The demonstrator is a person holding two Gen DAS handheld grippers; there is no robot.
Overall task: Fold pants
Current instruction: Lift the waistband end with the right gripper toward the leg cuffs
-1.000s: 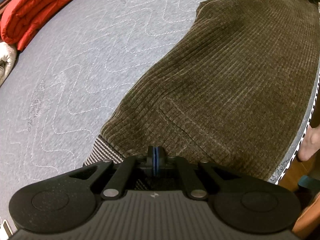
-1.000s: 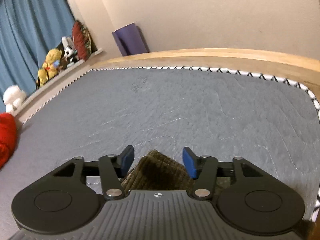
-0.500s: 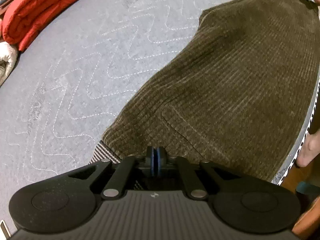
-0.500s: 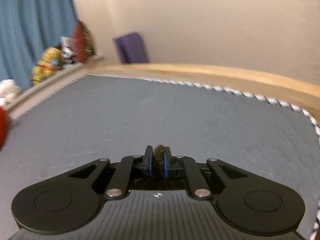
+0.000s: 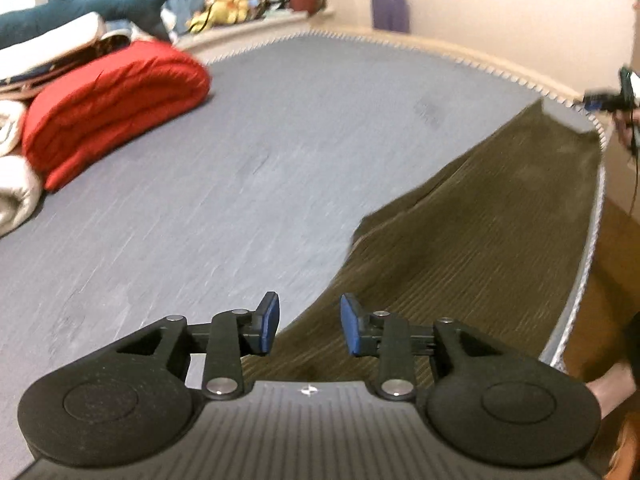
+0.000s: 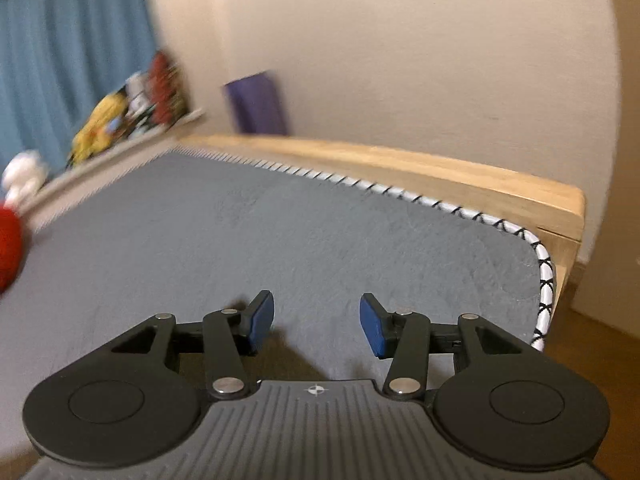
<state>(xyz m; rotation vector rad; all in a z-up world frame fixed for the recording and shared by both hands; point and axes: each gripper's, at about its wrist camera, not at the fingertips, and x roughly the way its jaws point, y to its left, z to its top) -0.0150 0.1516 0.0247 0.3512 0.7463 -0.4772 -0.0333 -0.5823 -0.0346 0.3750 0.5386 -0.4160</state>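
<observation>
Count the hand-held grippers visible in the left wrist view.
2. The left hand-held gripper fills the bottom of the view, open above the pants. The right hand-held gripper is at the far right edge, beyond the pants' far end, blurred and partly cut off.

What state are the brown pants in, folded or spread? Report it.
Spread, as far as shown: the brown pants lie long and flat along the mattress edge, no fold visible. Both grippers have let go.

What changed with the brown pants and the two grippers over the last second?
Both grippers let go. The left gripper, clamped on the pants before, has just opened and lifted away. The right gripper pinched the pants' far end, then opened again; nothing sits between its pads now. The pants stayed flat on the grey mattress, beside the red blanket.
</observation>
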